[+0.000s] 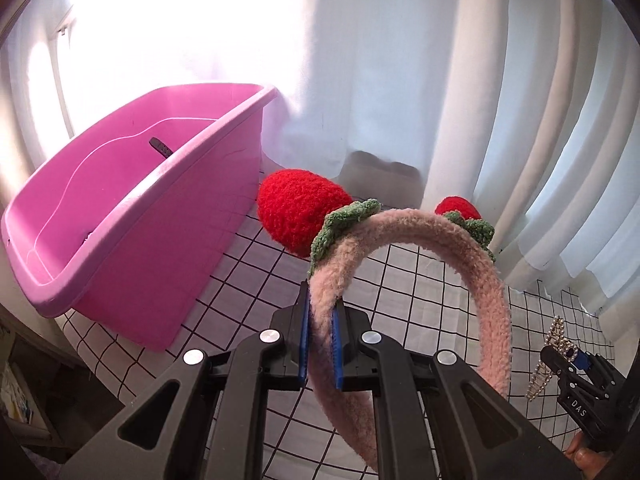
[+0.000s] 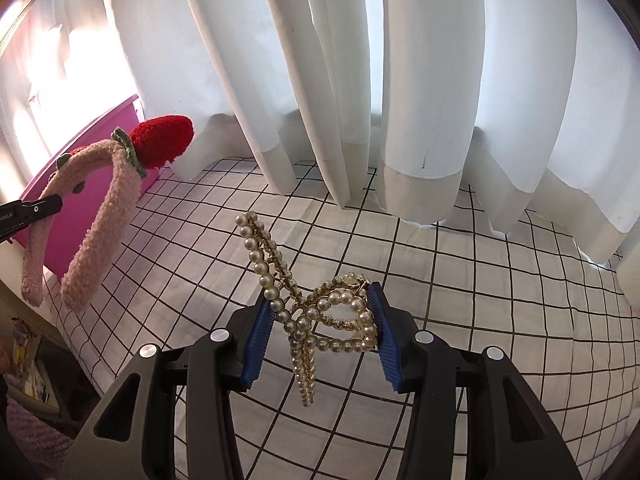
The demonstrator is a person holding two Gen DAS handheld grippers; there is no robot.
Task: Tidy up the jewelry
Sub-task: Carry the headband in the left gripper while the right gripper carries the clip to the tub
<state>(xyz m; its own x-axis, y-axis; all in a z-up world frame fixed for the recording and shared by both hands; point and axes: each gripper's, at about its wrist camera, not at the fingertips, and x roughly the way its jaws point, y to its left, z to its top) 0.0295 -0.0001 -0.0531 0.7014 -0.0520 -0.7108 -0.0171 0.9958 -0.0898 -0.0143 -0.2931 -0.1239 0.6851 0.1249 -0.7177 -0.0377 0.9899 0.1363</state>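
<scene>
My left gripper (image 1: pixel 320 316) is shut on a fluffy pink headband (image 1: pixel 472 276) with two red strawberries (image 1: pixel 298 210). It holds the headband in the air, just right of a pink plastic bin (image 1: pixel 132 216). A dark strap (image 1: pixel 161 147) lies inside the bin. My right gripper (image 2: pixel 320 320) is shut on a gold pearl hair claw (image 2: pixel 320 312) and holds it above the checked cloth (image 2: pixel 480 280). The headband (image 2: pixel 108 220) and the bin (image 2: pixel 76 184) show at the left of the right wrist view. The right gripper with the claw (image 1: pixel 560 354) shows at the lower right of the left wrist view.
White curtains (image 2: pixel 360 80) hang behind the table and rest on its far edge. The table's left edge drops to a shelf with clutter (image 1: pixel 24 392). A bright window (image 1: pixel 160 20) lies behind the bin.
</scene>
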